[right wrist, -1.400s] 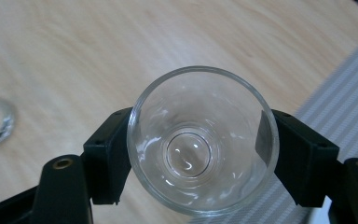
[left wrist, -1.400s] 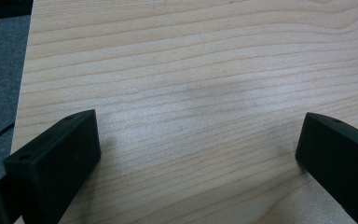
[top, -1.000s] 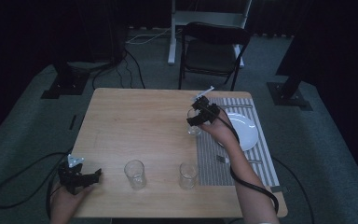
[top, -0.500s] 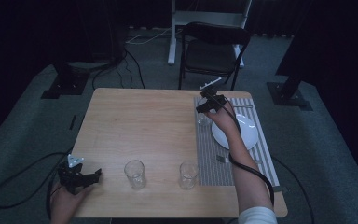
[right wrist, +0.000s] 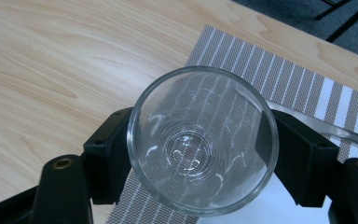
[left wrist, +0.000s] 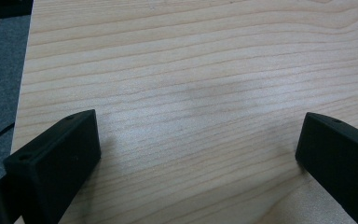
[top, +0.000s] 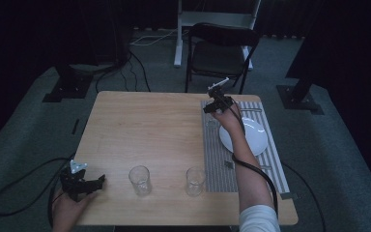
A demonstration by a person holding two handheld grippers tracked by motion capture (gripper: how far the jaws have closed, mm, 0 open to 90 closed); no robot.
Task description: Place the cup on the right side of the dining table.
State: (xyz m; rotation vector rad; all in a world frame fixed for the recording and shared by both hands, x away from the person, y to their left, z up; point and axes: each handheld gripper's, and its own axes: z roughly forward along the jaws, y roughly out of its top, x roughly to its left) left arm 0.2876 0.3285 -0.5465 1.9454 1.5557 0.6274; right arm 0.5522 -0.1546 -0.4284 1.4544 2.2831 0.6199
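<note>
My right gripper (top: pixel 214 112) hangs over the far left corner of the striped placemat (top: pixel 217 154), shut on a clear drinking glass (top: pixel 211 122). The right gripper view looks down into that glass (right wrist: pixel 200 140), upright and clamped between the two black jaws of the right gripper (right wrist: pixel 191 140), with placemat stripes below it. Two more empty glasses (top: pixel 139 180) (top: pixel 195 181) stand near the table's front edge. My left gripper (top: pixel 99 181) rests at the front left corner; in its own view the left gripper (left wrist: pixel 198 154) is open over bare wood.
A white plate (top: pixel 249 137) lies on the placemat, right of my right forearm. Small pieces of cutlery (top: pixel 228 164) lie on the mat. A black chair (top: pixel 222 48) stands beyond the wooden table (top: pixel 145 130). Cables trail on the floor at left.
My right gripper carried the glass from the placemat's left edge toward the far corner and higher, then held about still. The left gripper has not moved.
</note>
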